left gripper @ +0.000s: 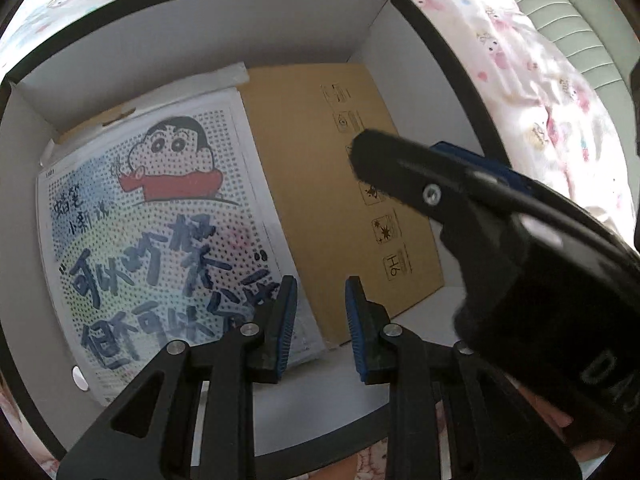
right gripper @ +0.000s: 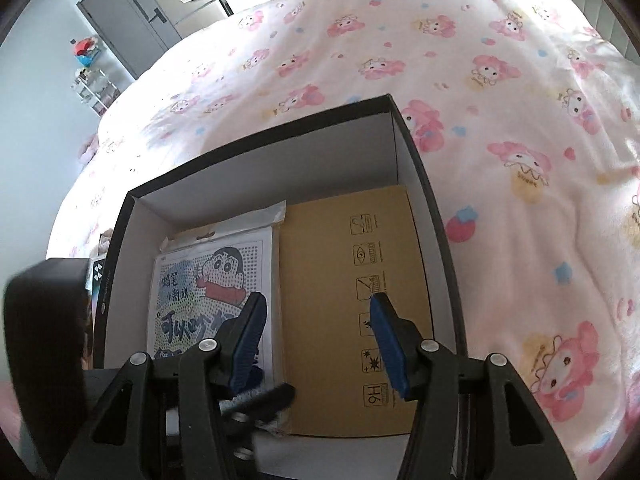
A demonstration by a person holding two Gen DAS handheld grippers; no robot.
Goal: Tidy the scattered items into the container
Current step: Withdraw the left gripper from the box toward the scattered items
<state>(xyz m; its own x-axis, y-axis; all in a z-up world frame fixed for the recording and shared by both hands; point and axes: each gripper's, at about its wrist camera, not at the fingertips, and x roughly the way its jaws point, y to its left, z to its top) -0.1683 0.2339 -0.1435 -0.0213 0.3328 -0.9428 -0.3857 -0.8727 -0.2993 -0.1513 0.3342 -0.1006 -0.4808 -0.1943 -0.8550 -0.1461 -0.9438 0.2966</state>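
1. Both hand-held grippers hang over an open box point(right gripper: 404, 148) with a black outside and white inner walls, which sits on a bed cover point(right gripper: 460, 60) printed with pink cartoon figures.
2. The left gripper point(left gripper: 320, 328) has its blue-padded jaws part-way open with nothing between them.
3. The right gripper point(right gripper: 316, 344) has its jaws spread wide and also holds nothing; in the left wrist view it point(left gripper: 396, 152) reaches in from the right over the box.
4. Directly below both grippers, two flat items lie side by side on the box floor, their long sides running from near to far.
5. The left item is a white dotted sheet point(left gripper: 160, 216) showing a cartoon boy in a red top above large dark hand-lettered characters.
6. The right item is a plain brown cardboard piece point(right gripper: 320, 280) with a column of small handling symbols along its right side.
7. The left gripper is over the seam between the two; the right gripper is nearer the cardboard.
8. No loose item shows on the bed cover, so tidying looks close to done.
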